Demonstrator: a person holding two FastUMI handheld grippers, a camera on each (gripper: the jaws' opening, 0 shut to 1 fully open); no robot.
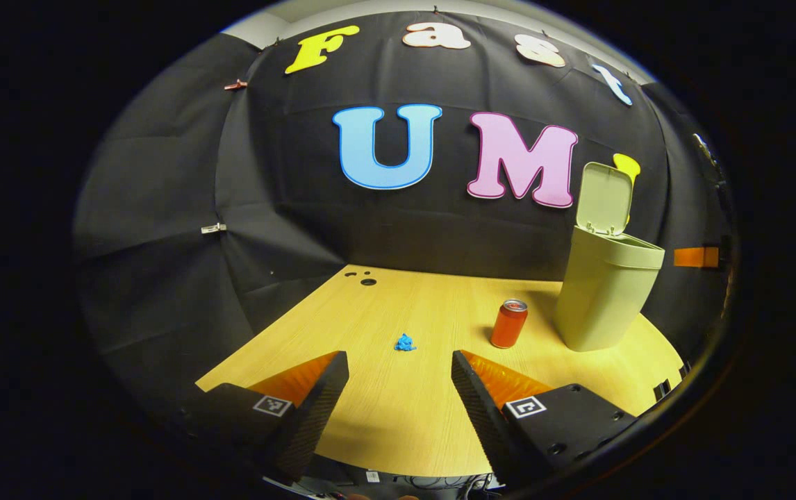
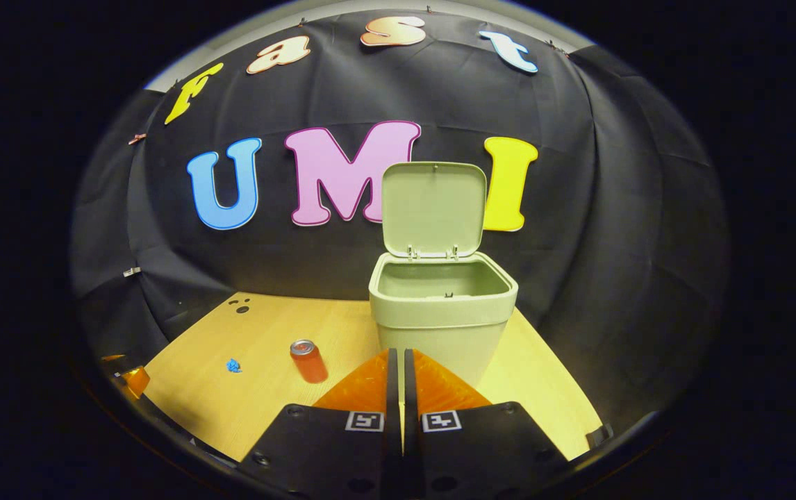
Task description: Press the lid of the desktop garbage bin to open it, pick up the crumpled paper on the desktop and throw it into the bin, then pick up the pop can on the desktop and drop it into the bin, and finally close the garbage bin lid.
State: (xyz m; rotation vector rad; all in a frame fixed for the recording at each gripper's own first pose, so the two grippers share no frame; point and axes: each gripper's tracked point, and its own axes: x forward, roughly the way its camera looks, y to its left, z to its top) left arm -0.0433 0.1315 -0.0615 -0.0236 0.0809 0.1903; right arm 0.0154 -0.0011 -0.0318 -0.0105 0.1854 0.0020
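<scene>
Garbage bin (image 2: 440, 312) upright on wooden desktop (image 1: 398, 410), lid (image 2: 434, 208) raised, pop can (image 1: 509, 323) beside it, crumpled paper (image 1: 405, 342) nearby, left gripper (image 1: 400, 364) spread wide, right gripper (image 2: 399, 361) closed, empty.

The table (image 1: 398, 417) under my tools looks like pale wood, smooth with a fine grain and a soft sheen. The bin (image 2: 440, 316) and its raised lid (image 2: 434, 208) look like matt, smooth plastic. The can (image 1: 509, 323) is glossy metal with a shiny top. The paper (image 1: 405, 342) is crinkled and rough.
</scene>
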